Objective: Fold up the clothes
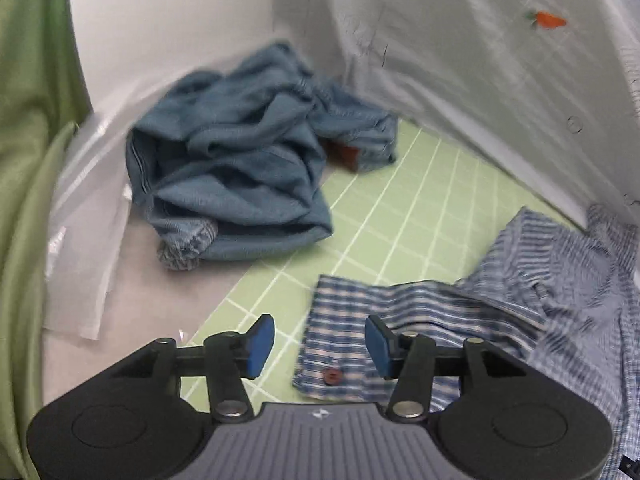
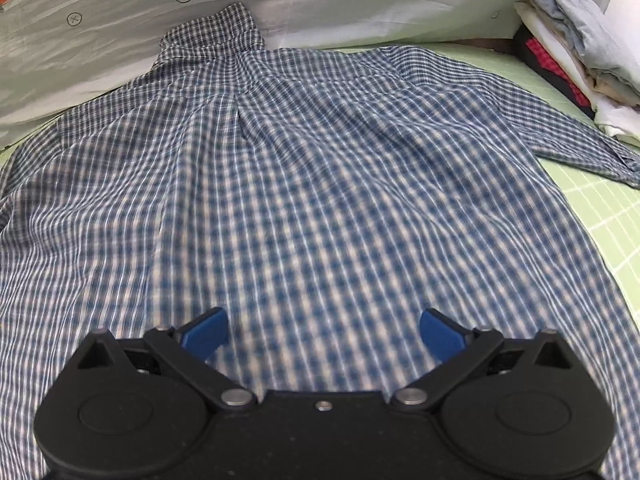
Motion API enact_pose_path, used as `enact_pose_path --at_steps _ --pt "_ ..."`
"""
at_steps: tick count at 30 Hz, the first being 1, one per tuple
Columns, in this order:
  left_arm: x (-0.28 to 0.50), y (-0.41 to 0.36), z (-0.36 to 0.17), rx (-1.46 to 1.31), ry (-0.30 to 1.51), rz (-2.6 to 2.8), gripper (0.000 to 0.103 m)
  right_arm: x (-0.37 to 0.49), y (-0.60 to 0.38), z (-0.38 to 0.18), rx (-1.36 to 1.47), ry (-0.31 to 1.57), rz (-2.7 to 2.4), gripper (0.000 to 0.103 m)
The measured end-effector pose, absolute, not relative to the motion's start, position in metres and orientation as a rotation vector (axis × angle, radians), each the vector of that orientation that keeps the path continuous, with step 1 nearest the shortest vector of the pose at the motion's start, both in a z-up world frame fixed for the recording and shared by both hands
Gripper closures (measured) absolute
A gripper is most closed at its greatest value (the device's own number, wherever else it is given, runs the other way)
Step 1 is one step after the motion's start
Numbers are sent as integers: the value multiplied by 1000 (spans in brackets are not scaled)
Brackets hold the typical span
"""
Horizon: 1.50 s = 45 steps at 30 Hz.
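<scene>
A blue and white checked shirt [image 2: 304, 168] lies spread back-up on the green gridded mat [image 2: 608, 216], collar at the far side. My right gripper [image 2: 322, 334] is open and empty, just above the shirt's lower back. In the left wrist view the shirt's sleeve cuff [image 1: 344, 344] with a dark red button [image 1: 332, 377] lies on the mat [image 1: 404, 208]. My left gripper [image 1: 320, 346] is open and empty, with the cuff's edge between its blue pads [image 1: 260, 344].
A crumpled blue denim garment [image 1: 248, 160] lies at the back left beside clear plastic wrap [image 1: 84, 248]. A white carrot-print cloth [image 1: 500, 48] backs the mat. A stack of folded clothes [image 2: 576, 44] stands at the far right. Green fabric [image 1: 24, 160] hangs at the left.
</scene>
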<state>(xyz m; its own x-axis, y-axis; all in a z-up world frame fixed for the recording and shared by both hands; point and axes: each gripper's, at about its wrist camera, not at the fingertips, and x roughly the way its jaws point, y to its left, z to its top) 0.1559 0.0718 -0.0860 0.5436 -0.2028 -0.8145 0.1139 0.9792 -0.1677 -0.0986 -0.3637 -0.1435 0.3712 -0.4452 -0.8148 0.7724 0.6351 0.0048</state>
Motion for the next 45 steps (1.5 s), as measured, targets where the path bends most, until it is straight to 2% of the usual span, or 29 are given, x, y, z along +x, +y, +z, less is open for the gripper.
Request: enact_pose_path --at_steps 2,4,6,11,12,14,15,19,26,29,30,32,33,34,36,38,40,45 --pt "166 71 -99 -106 1030 -212 50 -100 -362 -144 430 885 -820 0" --pt "173 67 -109 -102 1055 -233 42 -101 -361 -145 434 885 -827 0" --pt "175 62 -115 -84 1062 -259 40 -101 -360 -145 438 884 -838 0" --pt "180 51 -126 -48 1050 -316 39 -102 -355 -146 450 871 -874 0" --pt "180 50 -126 -35 1044 -324 44 -102 -355 -146 452 870 -879 0" --pt "180 47 -126 -10 1036 -334 84 -102 -355 -145 456 872 -887 0" --pt "182 48 -127 -16 1051 -338 99 -101 -355 -145 459 874 -890 0" --pt "184 75 -115 -137 1010 -284 100 -100 -356 -145 461 879 -893 0" --pt "182 163 -56 -253 769 19 100 -101 -354 -146 460 870 -903 0" --pt "186 186 -39 -302 685 59 99 -100 -356 -145 459 874 -895 0" --pt "191 186 -40 -288 688 73 95 -100 -357 -145 459 875 -893 0" --pt "198 180 -46 -237 726 113 96 -100 -359 -145 459 879 -887 0" --pt "201 176 -49 -212 745 116 89 -100 -361 -145 459 885 -880 0" --pt "202 172 -52 -194 761 114 77 -99 -363 -144 458 896 -871 0" --pt "196 165 -54 -185 779 108 62 -98 -364 -142 434 922 -850 0" --pt "185 159 -53 -191 788 84 58 -99 -363 -137 385 924 -835 0" --pt "176 149 -56 -187 807 48 48 -103 -361 -131 335 910 -823 0" --pt "154 107 -57 -153 855 -93 42 -137 -377 -122 348 860 -863 0"
